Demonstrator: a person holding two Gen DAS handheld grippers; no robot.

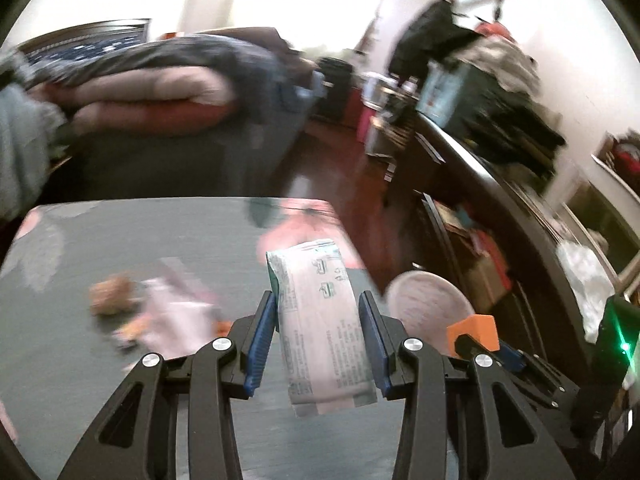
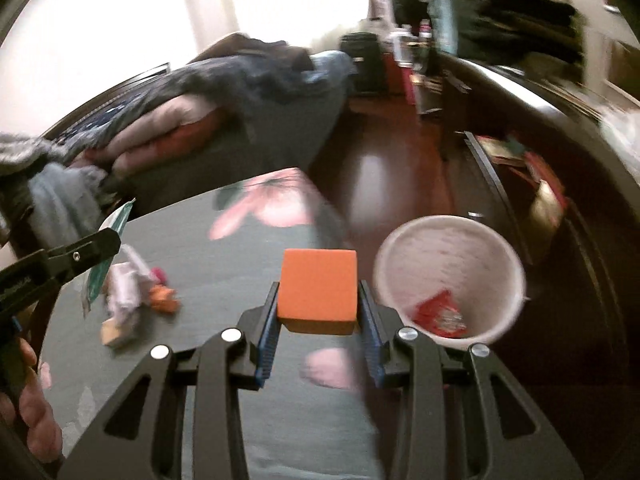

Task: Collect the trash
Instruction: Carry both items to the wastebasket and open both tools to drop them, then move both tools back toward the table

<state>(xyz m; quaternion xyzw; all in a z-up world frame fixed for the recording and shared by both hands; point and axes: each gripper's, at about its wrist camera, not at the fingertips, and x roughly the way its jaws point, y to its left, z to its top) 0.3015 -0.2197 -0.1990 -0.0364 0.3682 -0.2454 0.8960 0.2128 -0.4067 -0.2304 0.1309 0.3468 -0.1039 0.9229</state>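
Fingers of the left gripper (image 1: 318,304) stand partly apart with a flat printed wrapper (image 1: 320,320) upright between them; its one edge lies against the left blue pad (image 1: 262,340), but whether the right pad presses it I cannot tell. The right gripper (image 2: 318,300) is clamped on an orange block (image 2: 318,290), both pads tight to its sides. Just right of that block sits the white bin (image 2: 450,276), a red wrapper (image 2: 438,314) in its bottom. Left of the block, on the grey table (image 2: 240,300), lies a blurred heap of scraps (image 2: 136,296).
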